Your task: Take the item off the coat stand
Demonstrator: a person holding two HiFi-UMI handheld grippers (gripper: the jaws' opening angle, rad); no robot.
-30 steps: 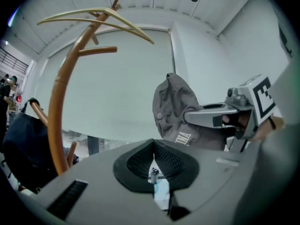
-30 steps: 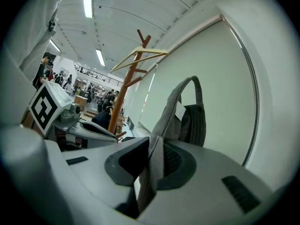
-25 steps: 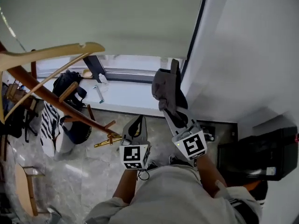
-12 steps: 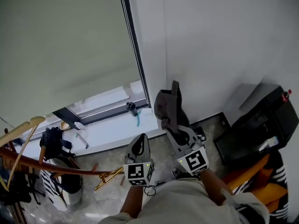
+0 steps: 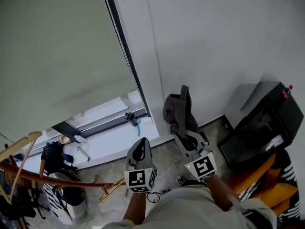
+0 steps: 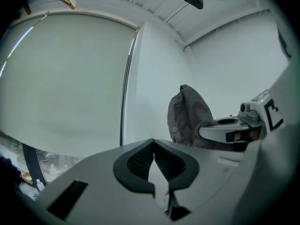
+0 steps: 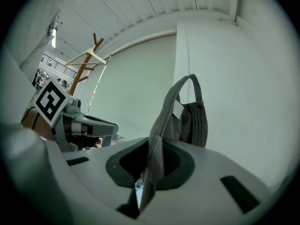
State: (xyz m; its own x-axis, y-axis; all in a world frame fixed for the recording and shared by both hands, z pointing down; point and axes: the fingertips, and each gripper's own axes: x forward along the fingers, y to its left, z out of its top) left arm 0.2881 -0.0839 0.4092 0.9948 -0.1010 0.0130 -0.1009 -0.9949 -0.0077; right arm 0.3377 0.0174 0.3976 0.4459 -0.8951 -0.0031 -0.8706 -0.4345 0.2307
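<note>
A grey fabric item [image 5: 177,109] with a loop strap and a white label stands up from my right gripper [image 5: 182,133], whose jaws are shut on its lower edge. In the right gripper view the cloth [image 7: 186,121] runs down between the pads of that gripper [image 7: 151,156]. The item hangs free in front of a white wall, well away from the wooden coat stand [image 5: 52,180], which lies at the lower left. My left gripper [image 5: 140,144] is level with the right one, shut and holding nothing [image 6: 153,146].
A wooden hanger [image 5: 19,144], a black bag [image 5: 51,154] and a striped bag [image 5: 59,202] stay on the stand. A small bottle [image 5: 129,116] stands on the window sill [image 5: 107,142]. A black case [image 5: 267,123] and orange cloth [image 5: 269,187] sit at the right.
The view has swung right, from the window to the white wall. The coat stand has slid to the lower left. The right gripper keeps hold of the grey item, now farther from the stand.
</note>
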